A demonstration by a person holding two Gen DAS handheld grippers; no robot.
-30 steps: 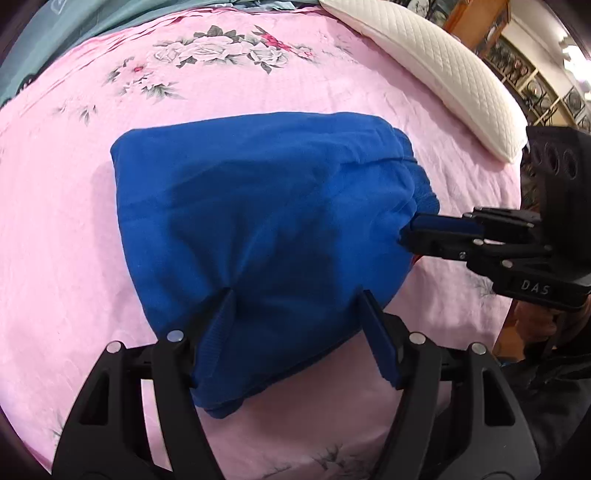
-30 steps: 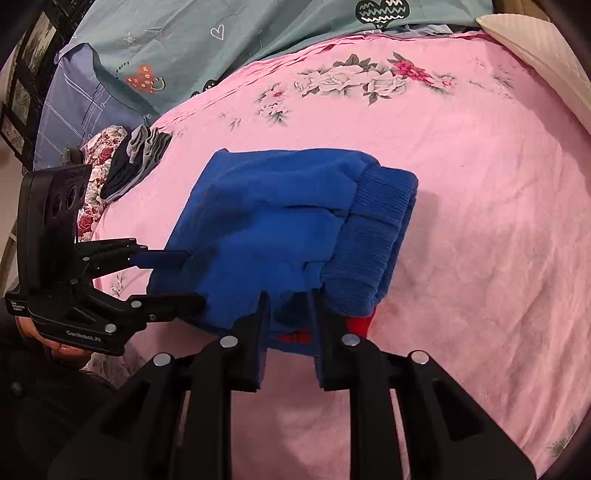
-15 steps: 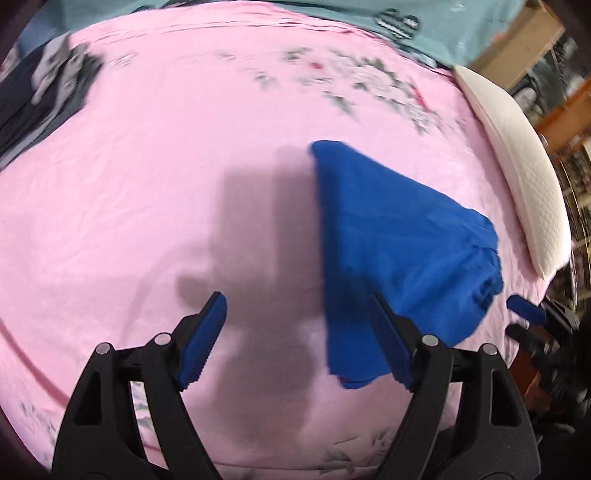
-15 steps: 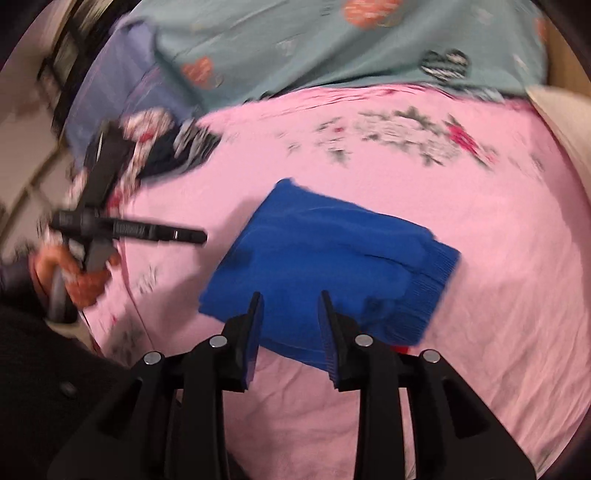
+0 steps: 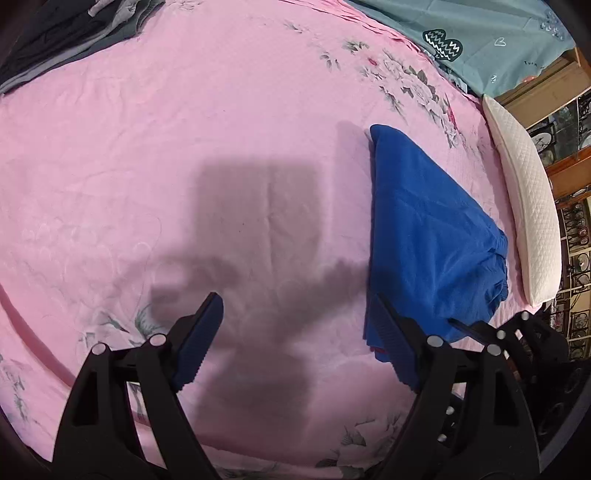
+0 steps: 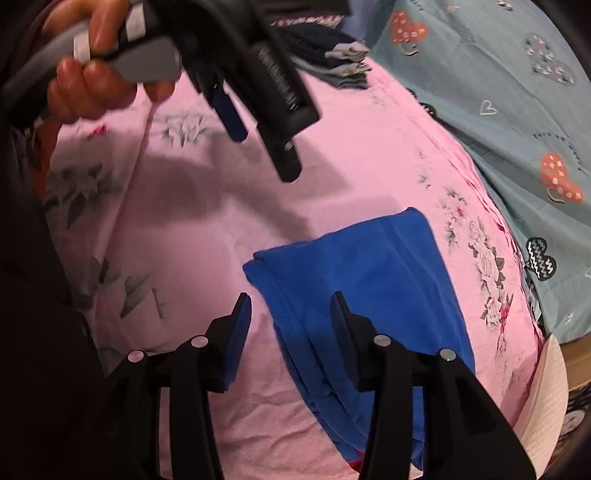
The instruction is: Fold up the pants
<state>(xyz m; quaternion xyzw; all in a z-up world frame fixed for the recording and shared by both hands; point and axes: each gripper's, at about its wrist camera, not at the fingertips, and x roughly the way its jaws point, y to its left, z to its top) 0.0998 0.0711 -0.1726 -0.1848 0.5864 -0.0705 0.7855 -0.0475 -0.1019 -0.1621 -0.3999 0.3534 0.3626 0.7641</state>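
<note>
While the folded blue pants (image 5: 428, 236) lie flat on the pink floral bedsheet (image 5: 184, 147), neither tool has hold of them: the left gripper (image 5: 295, 332) hangs over bare sheet with its jaws wide apart and opening, nothing between the blue pads, and the pants sit just off its right finger, running away from it toward the white quilted pillow (image 5: 528, 206) along the bed's edge. Its shadow falls on the sheet straight ahead of the fingers. Seen from the right wrist, the right gripper (image 6: 291, 325) is also spread and opening, its pads pressing on nothing; the near corner of the pants (image 6: 362, 280) lies under and ahead of its right finger, while its left finger is over pink sheet. Up and to the left of it, a hand (image 6: 92, 74) grips the handle of the left tool. Beyond the pants, a teal quilt with hearts (image 6: 498, 92) covers the far side, and a pile of dark clothes (image 5: 66, 33) lies far ahead-left of the left gripper
</note>
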